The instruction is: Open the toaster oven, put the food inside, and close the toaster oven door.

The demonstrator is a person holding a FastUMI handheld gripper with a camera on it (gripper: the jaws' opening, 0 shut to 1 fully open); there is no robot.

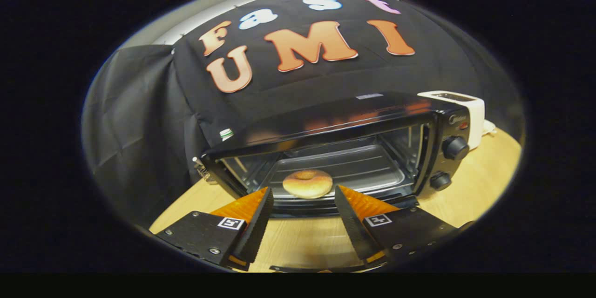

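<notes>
The black toaster oven stands on the wooden table with its door folded down toward me. A round, light-brown bagel-like piece of food lies on the metal tray inside, near the front of the cavity. My gripper is open, and its orange-and-black fingers stand just in front of the lowered door. The food sits just beyond the fingertips, in line with the gap between them. Nothing is held.
Two black knobs sit on the oven's right panel. A white pop-up toaster stands behind the oven at the right. Black cloth walls close off the back and left. Bare table lies below the fingers and right of the oven.
</notes>
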